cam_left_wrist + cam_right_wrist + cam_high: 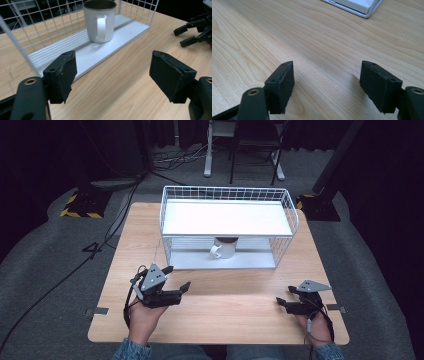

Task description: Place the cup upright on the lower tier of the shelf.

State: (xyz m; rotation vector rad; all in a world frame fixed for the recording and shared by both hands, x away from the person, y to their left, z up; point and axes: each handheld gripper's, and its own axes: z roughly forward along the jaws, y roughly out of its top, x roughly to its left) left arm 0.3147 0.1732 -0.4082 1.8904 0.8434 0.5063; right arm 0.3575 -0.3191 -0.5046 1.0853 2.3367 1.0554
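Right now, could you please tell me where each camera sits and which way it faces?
High view: above the person's side, facing forward and down on the table and rack; both hands show.
Left gripper view: on the left gripper, facing the mug; open jaws.
Right gripper view: on the right gripper, facing the table; open jaws.
Shared: mug.

The upper shelf of the wire rack hides the top of the mug in the high view. In the left gripper view, the frame's top edge crops the mug rim.
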